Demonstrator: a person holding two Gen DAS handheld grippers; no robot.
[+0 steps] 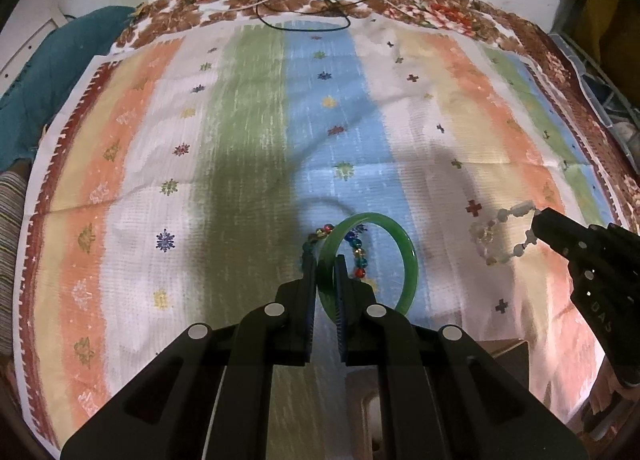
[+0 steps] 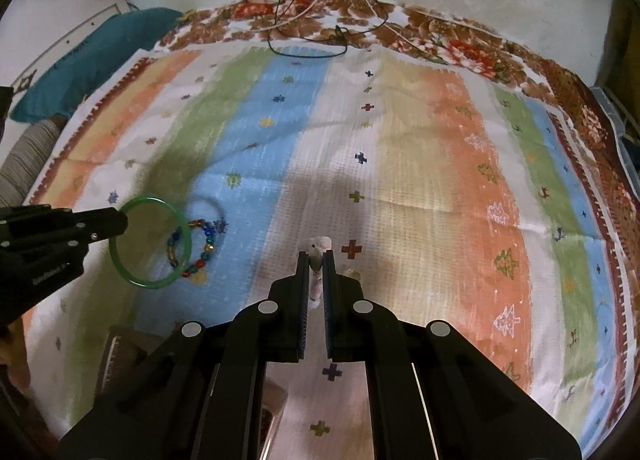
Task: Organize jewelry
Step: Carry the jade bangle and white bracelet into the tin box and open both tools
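My left gripper (image 1: 326, 264) is shut on the rim of a green bangle (image 1: 408, 256), which stands on edge above the striped cloth (image 1: 248, 132). A bracelet of coloured beads (image 1: 357, 256) shows through and beside the ring; whether it rests on the cloth I cannot tell. At the right, my right gripper (image 1: 536, 220) is shut on a pale white bead bracelet (image 1: 496, 236) that dangles from it. In the right wrist view, the right gripper (image 2: 316, 258) pinches the white beads (image 2: 320, 244), and the left gripper (image 2: 122, 220) holds the bangle (image 2: 148, 282) near the coloured beads (image 2: 206, 244).
A wooden box (image 1: 508, 356) sits near the cloth's front edge, mostly hidden under the grippers, and shows as a dark edge (image 2: 120, 352) in the right wrist view. Thin cables (image 1: 312, 8) loop at the far edge. A teal fabric bundle (image 1: 60, 72) lies far left.
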